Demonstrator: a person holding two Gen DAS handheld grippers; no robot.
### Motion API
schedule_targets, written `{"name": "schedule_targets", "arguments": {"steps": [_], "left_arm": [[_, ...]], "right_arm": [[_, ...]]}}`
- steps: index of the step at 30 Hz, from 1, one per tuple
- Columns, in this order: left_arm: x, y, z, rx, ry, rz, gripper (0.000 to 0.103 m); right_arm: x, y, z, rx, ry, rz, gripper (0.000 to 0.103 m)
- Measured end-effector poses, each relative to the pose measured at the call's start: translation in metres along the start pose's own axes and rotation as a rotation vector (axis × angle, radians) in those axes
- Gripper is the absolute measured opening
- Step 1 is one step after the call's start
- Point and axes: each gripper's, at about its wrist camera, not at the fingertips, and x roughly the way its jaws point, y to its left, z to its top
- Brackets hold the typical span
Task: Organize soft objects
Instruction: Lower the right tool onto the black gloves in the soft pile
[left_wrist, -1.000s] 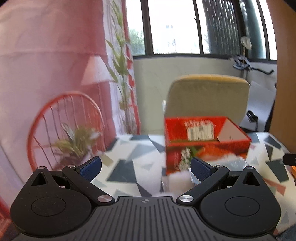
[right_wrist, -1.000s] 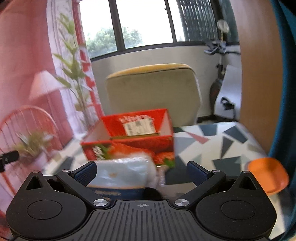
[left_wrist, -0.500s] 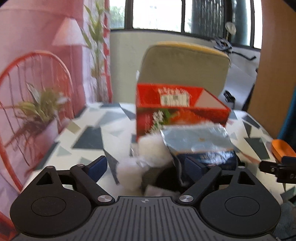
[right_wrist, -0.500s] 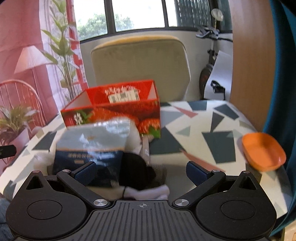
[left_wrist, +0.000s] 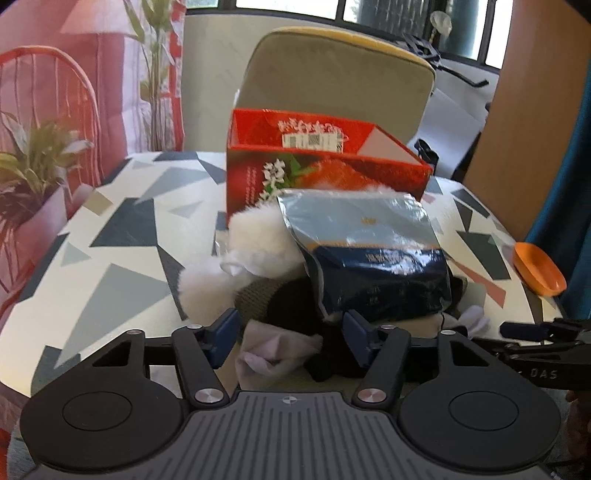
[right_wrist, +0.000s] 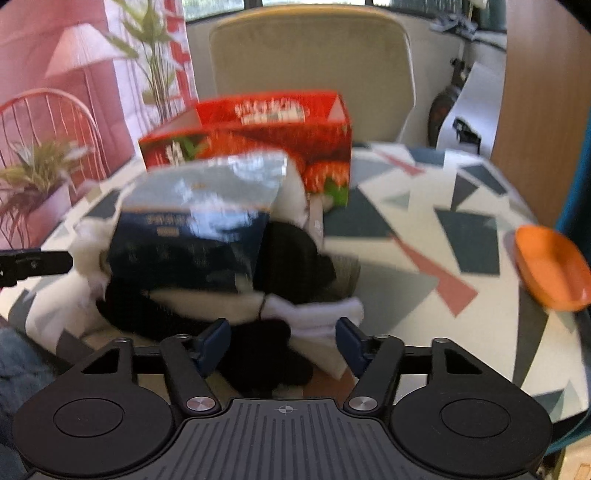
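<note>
A heap of soft things (left_wrist: 280, 295) lies on the worktop (left_wrist: 122, 258) in front of the red box (left_wrist: 321, 162), and fills more of both views than a second ago. A shiny bag (left_wrist: 369, 254) rests on top. The left gripper (left_wrist: 290, 338) has sunk; its jaws are closing around a pale sock (left_wrist: 273, 350), not yet squeezing. The right gripper (right_wrist: 282, 343) jaws are closing around a black sock (right_wrist: 269, 354). An orange dish (right_wrist: 550, 266) sits by the right edge, with bare worktop between.
</note>
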Motion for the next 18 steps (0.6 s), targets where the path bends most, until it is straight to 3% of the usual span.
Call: {"name": "schedule_targets", "arguments": {"steps": [7, 18], "left_arm": [[0.018, -0.003, -0.006, 0.015, 0.077, -0.036, 0.052], [0.049, -0.001, -0.020, -0.015, 0.182, -0.075, 0.051]], "right_arm": [[0.020, -0.010, -0.010, 0.057, 0.088, 0.059, 0.049], [0.040, -0.010, -0.014, 0.061, 0.179, 0.075, 0.050]]}}
